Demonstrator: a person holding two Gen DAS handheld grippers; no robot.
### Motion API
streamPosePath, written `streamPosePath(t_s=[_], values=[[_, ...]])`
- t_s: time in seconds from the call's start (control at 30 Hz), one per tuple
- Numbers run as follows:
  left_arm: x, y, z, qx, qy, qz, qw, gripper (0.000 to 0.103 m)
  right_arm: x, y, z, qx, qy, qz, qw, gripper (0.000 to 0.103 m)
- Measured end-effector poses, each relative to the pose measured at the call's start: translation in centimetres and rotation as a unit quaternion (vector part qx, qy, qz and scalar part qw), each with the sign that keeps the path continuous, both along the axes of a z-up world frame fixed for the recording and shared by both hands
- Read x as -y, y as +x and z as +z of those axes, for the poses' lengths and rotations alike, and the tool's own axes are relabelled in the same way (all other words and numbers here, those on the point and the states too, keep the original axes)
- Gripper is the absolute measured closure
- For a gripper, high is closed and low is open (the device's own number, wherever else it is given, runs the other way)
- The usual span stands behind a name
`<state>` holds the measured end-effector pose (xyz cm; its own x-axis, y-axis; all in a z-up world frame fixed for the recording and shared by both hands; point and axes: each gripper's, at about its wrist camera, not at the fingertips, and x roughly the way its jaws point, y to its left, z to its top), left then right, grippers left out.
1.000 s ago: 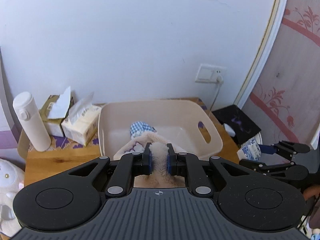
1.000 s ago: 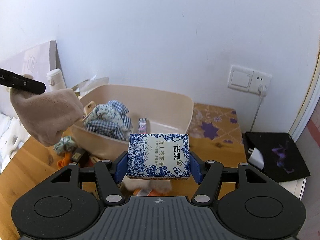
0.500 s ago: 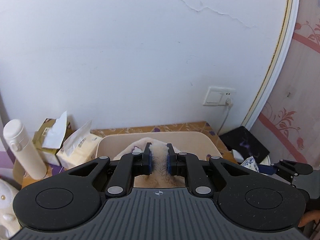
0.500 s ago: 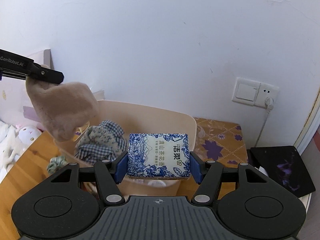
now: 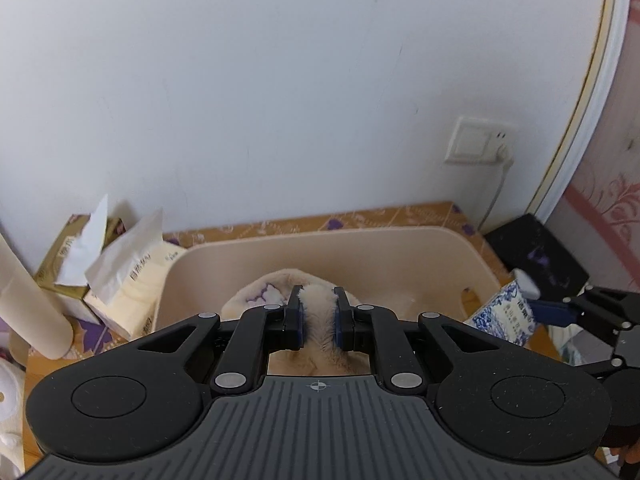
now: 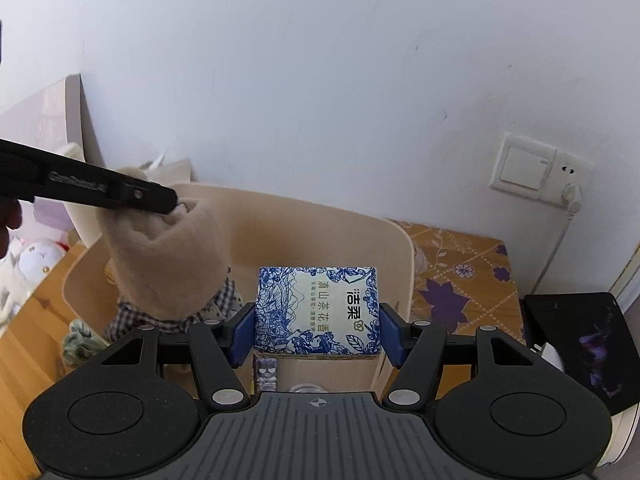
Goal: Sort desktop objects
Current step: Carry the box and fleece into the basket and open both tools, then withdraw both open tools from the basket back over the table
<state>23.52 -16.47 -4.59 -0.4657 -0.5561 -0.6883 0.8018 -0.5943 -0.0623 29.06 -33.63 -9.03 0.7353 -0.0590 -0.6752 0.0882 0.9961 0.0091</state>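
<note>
White wall backs a wooden desk (image 6: 24, 344) with a patterned orange cloth (image 6: 460, 276) at its far end. Off to the left gripper's (image 5: 319, 322) left stand a cream flask (image 5: 28, 300) and two tissue packs (image 5: 136, 276). That gripper is clamped tight on a fluffy beige plush cloth (image 6: 168, 256), which hangs over the beige plastic bin (image 5: 400, 256) straight ahead of it; a checked fabric (image 6: 224, 300) lies in the bin beneath. Just right of it, the right gripper (image 6: 318, 330) grips a blue-and-white floral tissue pack (image 6: 318, 310) between its blue pads, held above the bin's near right corner. Farther right lies a black pad (image 6: 588, 344).
</note>
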Motion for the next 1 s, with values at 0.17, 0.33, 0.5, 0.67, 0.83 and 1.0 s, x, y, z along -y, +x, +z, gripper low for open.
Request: streamPosePath(t_s=[0.17, 0.33, 0.5, 0.67, 0.83, 1.0], values=[[0.7, -1.1, -2.2, 0.039, 0.017, -0.005, 0.9991, 0.09, 0.0, 1.3, -1.2, -0.023, -0.002, 0.011, 1.0, 0.043], [1.1, -1.4, -4.3, 0.074, 0.045, -0.015, 0.9961, 0.088, -0.8, 2.1, -2.2, -0.051, -0.01, 0.023, 0.998, 0.043], [1.2, -1.1, -4.5, 0.083, 0.055, -0.019, 0.9948, 0.071, -0.7, 2.4, -2.8, -0.068, -0.004, 0.014, 0.998, 0.035], [1.2, -0.4, -3.7, 0.079, 0.055, -0.016, 0.9952, 0.04, -0.5, 2.3, -2.4, -0.07, 0.0, 0.001, 0.998, 0.023], [0.9, 0.2, -3.4, 0.084, 0.06, -0.025, 0.9943, 0.037, -0.4, 1.6, -1.8, -0.062, 0.018, -0.021, 0.998, 0.011], [0.6, 0.8, -3.0, 0.086, 0.055, -0.029, 0.9944, 0.027, -1.0, 1.5, -1.1, -0.058, 0.02, -0.029, 0.998, 0.0]])
